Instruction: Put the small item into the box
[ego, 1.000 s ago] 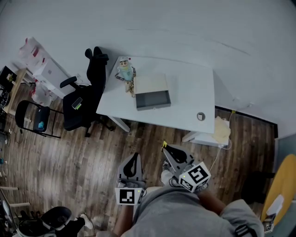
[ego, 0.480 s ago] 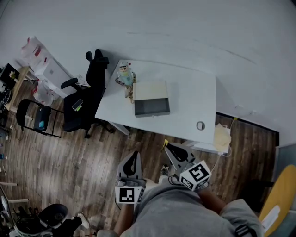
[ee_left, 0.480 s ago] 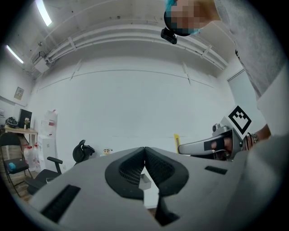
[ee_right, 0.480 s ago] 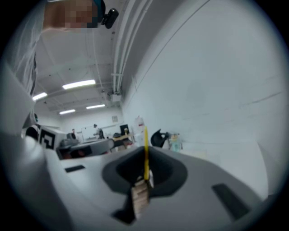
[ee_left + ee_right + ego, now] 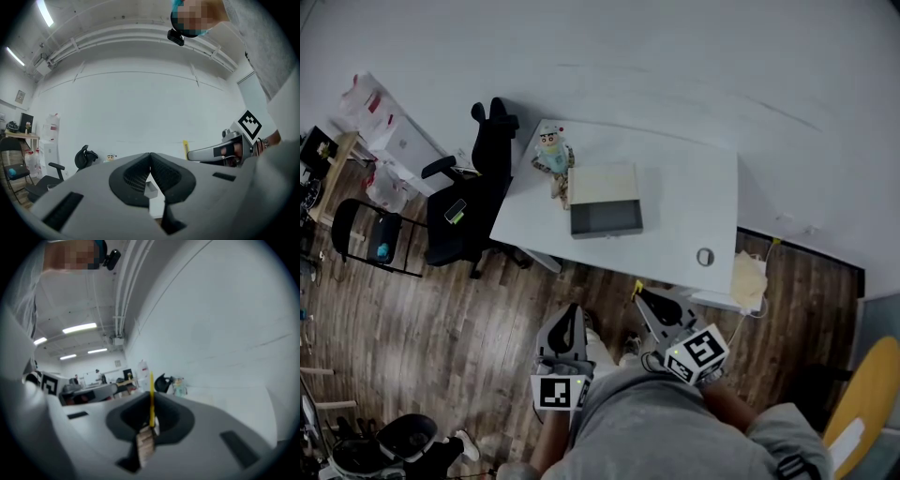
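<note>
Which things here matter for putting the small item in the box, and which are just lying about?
Job: open box; thin yellow item in right tongs.
Lying about: doll; office chair; folding chair.

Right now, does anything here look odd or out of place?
Only one thing: a thin yellow strip pokes out of the shut right gripper, away from the table. The box there sits open; nothing looks spilled.

Small round item [image 5: 705,256] on the surface [image 5: 684,192]: too small to be identified. Box [image 5: 605,216] interior is dark, contents not resolved. Yellow strip [image 5: 151,380] pinched in the right hand-held gripper [image 5: 151,397] is seen edge-on and blurred. Yellow round object [image 5: 862,403] is cut off at the right edge.
</note>
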Demonstrator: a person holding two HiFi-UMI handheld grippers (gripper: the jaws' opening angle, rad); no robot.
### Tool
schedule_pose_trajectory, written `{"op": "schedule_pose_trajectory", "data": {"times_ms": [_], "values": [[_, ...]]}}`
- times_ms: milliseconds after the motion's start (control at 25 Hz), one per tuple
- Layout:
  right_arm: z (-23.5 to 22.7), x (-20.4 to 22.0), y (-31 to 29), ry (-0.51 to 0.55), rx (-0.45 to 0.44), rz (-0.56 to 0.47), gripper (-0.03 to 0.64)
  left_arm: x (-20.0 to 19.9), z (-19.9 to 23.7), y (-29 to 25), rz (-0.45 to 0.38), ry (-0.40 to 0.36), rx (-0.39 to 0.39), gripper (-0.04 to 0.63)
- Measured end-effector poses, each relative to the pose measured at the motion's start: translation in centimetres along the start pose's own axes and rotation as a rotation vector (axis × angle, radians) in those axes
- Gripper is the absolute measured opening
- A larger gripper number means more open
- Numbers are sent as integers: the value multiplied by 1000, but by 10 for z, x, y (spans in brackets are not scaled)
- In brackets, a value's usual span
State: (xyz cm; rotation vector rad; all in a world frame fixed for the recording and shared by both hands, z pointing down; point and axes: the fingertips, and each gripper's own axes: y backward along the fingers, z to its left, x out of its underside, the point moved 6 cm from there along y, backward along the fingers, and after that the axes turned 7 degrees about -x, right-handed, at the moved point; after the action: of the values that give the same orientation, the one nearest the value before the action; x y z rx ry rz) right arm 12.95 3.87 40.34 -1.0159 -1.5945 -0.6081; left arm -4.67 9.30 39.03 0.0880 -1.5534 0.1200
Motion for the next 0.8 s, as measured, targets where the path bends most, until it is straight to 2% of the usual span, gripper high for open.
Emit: {"op": "schedule_pose_trajectory", "data": {"times_ms": [160,400,800], "values": [[-8,1,0,-4,34,-10,46,3,0,-12,10,31,19,32],[-23,-2,-8,-20,110,-6,46,-2,3,-48,-14,13,109,32],[-58,-26,-61,-19,204,-12,46,-7,41,-124,18,36,214,32]]}}
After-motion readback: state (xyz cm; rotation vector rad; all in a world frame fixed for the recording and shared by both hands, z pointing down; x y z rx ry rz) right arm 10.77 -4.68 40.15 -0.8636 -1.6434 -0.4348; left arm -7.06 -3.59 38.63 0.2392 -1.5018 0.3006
